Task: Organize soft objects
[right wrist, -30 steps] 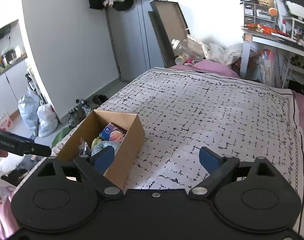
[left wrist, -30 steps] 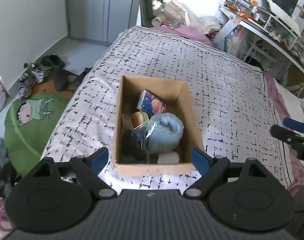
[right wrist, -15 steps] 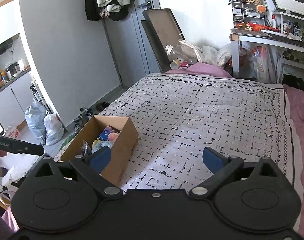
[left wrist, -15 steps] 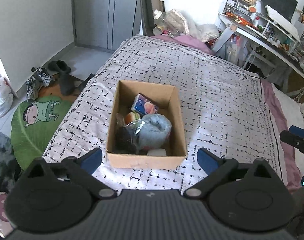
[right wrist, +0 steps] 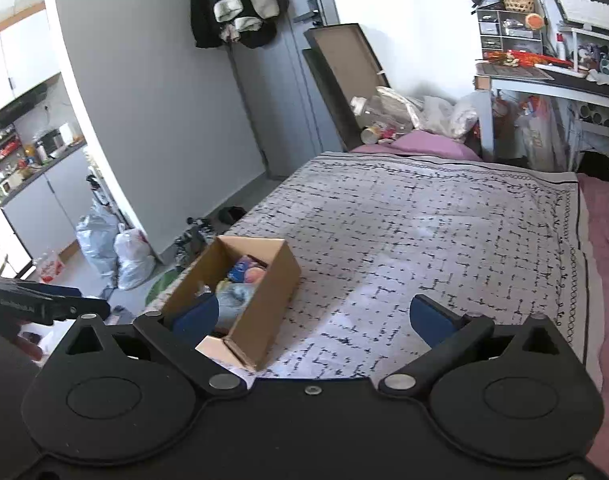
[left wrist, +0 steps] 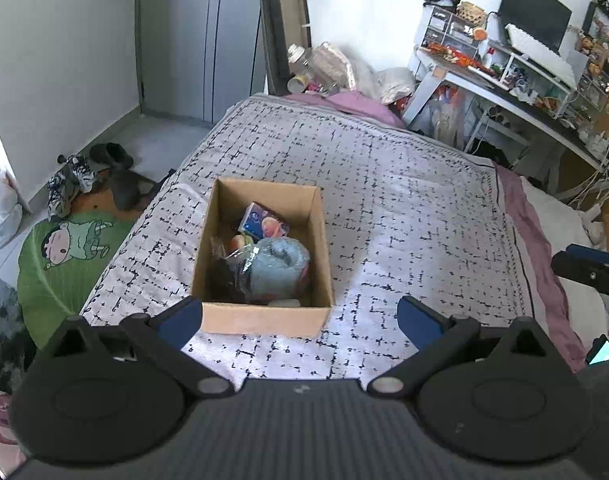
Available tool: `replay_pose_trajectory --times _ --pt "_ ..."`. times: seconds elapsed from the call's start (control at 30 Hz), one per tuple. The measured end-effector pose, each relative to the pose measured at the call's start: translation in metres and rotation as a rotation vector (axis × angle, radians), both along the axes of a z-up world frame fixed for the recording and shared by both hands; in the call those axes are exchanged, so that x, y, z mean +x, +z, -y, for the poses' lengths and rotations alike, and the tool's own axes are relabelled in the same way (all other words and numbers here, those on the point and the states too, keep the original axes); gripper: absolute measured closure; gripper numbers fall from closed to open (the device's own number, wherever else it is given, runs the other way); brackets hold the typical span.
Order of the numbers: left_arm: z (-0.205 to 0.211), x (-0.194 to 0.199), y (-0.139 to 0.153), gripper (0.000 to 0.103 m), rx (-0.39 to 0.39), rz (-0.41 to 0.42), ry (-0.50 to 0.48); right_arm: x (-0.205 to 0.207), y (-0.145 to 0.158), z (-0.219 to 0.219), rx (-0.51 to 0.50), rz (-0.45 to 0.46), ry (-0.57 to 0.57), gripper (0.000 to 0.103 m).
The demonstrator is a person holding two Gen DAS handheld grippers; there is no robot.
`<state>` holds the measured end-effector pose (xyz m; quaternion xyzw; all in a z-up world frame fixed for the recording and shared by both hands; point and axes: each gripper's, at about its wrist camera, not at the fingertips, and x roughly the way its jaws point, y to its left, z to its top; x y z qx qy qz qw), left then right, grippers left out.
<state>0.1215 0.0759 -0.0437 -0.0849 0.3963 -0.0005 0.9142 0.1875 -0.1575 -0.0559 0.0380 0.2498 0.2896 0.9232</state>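
Both grippers (left wrist: pixel 300 316) (right wrist: pixel 312 314) wide, empty, box (left wrist: pixel 264 322) near bed edge

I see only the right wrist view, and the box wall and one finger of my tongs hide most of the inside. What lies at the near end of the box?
Observer: In the left wrist view, a small white item lies against the near wall of the cardboard box.
Operator: The grey-blue thing, how much room does it take?
Observer: The blue soft roll fills much of the near half, on the side toward the middle of the bed.
Operator: Is anything beside it?
Observer: Yes, a dark item in clear plastic sits next to it, on the bed-edge side.
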Motion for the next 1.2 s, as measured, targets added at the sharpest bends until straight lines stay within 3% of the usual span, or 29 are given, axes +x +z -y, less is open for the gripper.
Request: replay_pose_trajectory --times 0.43,0.87,1.2 --pt "0.014 -0.028 0.010 0.000 -0.024 0.042 0.006 -0.019 0.006 0.000 0.007 0.001 0.067 0.000" --pt "0.023 -0.046 0.010 0.000 -0.057 0.069 0.001 -0.030 0.006 0.006 0.043 -0.028 0.057 0.000" --pt "0.023 -0.051 0.013 0.000 -0.069 0.095 0.018 -0.033 -0.002 0.002 0.014 -0.039 0.070 0.000"
